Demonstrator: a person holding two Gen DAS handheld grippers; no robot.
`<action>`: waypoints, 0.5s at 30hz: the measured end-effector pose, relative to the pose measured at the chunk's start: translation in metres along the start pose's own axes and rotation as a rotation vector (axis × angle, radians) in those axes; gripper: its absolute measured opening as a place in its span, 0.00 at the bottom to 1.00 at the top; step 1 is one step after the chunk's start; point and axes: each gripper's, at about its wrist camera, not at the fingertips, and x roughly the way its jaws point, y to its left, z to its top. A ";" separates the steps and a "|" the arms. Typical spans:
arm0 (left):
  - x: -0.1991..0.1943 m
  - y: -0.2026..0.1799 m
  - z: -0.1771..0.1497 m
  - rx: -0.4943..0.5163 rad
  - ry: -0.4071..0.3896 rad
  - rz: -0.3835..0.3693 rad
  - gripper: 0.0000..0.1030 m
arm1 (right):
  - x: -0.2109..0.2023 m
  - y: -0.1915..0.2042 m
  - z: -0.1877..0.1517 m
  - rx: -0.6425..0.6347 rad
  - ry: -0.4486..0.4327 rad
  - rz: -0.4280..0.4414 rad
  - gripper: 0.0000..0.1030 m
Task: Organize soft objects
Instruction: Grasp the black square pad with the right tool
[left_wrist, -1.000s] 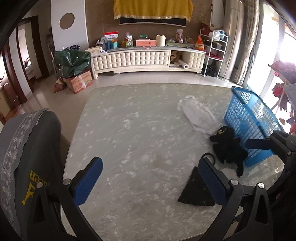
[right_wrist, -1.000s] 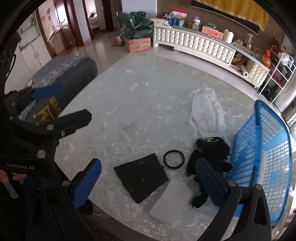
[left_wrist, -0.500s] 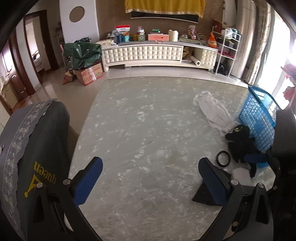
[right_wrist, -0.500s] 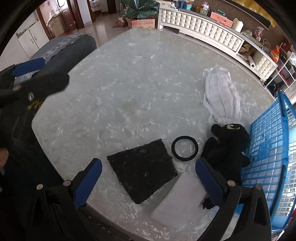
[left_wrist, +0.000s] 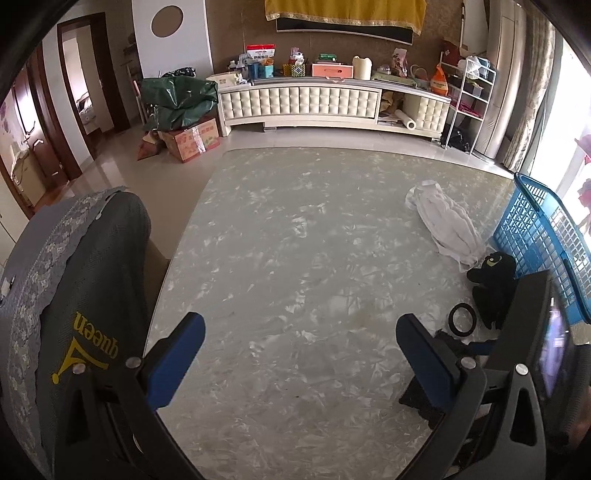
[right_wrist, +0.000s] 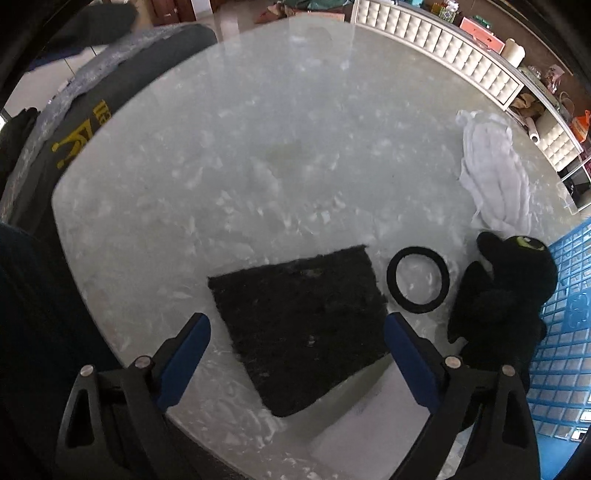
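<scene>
A black square pad (right_wrist: 299, 328) lies near the table's front edge, with a black ring (right_wrist: 418, 279) to its right and a white foam block (right_wrist: 369, 424) in front of it. A black plush toy (right_wrist: 506, 295) leans against a blue basket (right_wrist: 569, 332). A white cloth (right_wrist: 495, 177) lies further back. My right gripper (right_wrist: 297, 354) is open and empty just above the black pad. My left gripper (left_wrist: 299, 354) is open and empty over the bare table; the plush (left_wrist: 495, 280), ring (left_wrist: 462, 319), cloth (left_wrist: 448, 225) and basket (left_wrist: 535, 229) show at its right.
A grey chair back (left_wrist: 74, 295) with yellow lettering stands at the table's left edge. The marble table (left_wrist: 295, 240) stretches towards a white cabinet (left_wrist: 325, 103) on the far wall. The right gripper's body (left_wrist: 535, 332) shows at the left wrist view's right edge.
My right gripper has moved down and forward towards the black pad, which now lies between its fingers. My left gripper has pulled back and turned a little left. Both stay open.
</scene>
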 end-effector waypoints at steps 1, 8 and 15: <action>0.000 0.001 0.000 -0.001 -0.001 0.000 1.00 | 0.004 0.000 -0.001 0.005 0.012 -0.004 0.86; -0.001 0.001 0.001 -0.013 -0.006 0.001 1.00 | 0.006 0.002 -0.005 -0.021 -0.030 -0.036 0.72; -0.002 -0.002 0.001 -0.005 -0.007 -0.001 1.00 | 0.000 -0.008 -0.005 -0.007 -0.058 -0.093 0.17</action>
